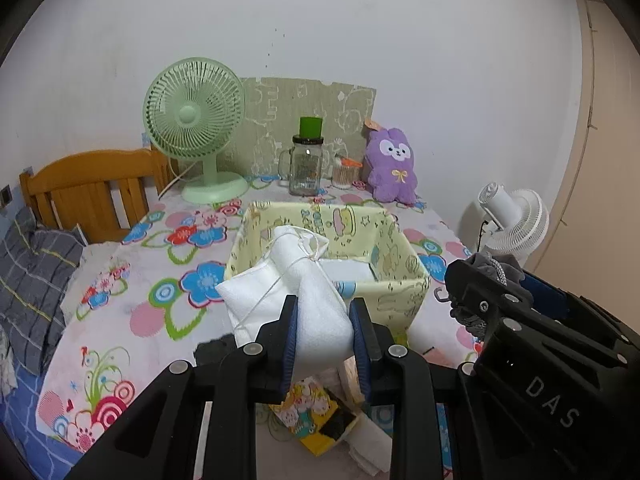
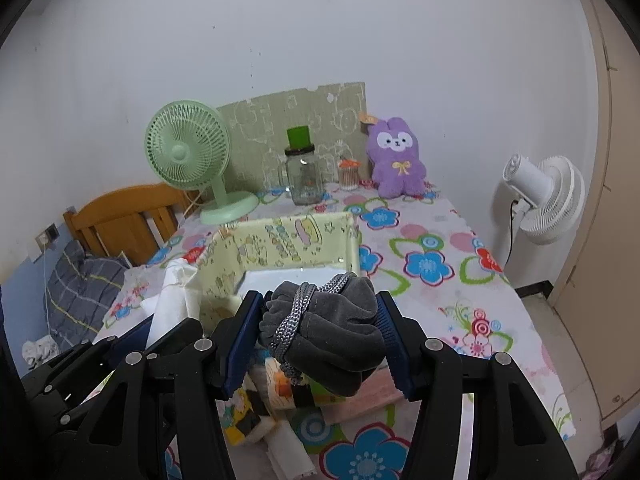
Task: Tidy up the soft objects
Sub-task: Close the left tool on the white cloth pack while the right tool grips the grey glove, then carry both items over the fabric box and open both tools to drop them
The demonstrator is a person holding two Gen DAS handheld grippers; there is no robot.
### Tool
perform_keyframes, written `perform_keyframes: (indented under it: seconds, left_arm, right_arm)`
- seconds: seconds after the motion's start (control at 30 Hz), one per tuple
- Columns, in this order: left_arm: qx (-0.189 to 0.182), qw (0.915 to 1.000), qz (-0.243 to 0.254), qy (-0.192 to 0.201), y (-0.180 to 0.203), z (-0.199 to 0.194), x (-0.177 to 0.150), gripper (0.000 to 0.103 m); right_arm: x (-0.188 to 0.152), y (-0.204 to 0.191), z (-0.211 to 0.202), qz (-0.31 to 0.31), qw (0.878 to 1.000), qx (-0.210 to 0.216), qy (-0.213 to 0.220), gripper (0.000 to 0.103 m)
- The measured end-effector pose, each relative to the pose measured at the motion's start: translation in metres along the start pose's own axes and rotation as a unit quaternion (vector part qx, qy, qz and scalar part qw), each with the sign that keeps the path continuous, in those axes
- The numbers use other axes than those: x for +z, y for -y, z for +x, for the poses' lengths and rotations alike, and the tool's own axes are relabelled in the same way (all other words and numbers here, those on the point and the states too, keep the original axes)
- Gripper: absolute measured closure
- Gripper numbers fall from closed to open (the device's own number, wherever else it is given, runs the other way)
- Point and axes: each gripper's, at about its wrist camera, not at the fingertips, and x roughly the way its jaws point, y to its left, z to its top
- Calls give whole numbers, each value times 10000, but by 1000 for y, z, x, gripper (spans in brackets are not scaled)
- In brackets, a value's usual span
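White tied cloth bundle (image 1: 304,300) pinched in left hand-held gripper (image 1: 325,338), hanging just before the yellow cartoon-print fabric box (image 1: 404,280) on desk. Grey fleece bundle wrapped in braided cord (image 2: 328,332) clamped in right hand-held gripper (image 2: 320,344), box straight ahead; both equally near.

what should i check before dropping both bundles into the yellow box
1. Left gripper shut on the white bundle: ok.
2. Right gripper shut on the grey bundle: ok.
3. Yellow fabric box open at the top, white floor showing, room for both: ok.
4. Bundles over the opening: not ok; both look short of the box's near rim.
5. White bundle's string hangs loose and may snag the rim: cannot tell.
6. Glass jar and green fan stand behind the box, clear of the path: ok.
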Motion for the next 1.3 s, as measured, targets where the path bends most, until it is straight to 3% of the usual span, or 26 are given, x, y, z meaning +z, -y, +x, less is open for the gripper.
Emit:
perform_keyframes:
  seconds: [0.73,1.3]
  left_arm:
    - [11,9998,109,158,2,28,41,79]
    - [-91,9999,140,-23,0,86,61,78]
  right_arm:
    - [43,-8,27,-79,9996,10,255,43]
    - [65,-10,83,-281,9993,89,242,42]
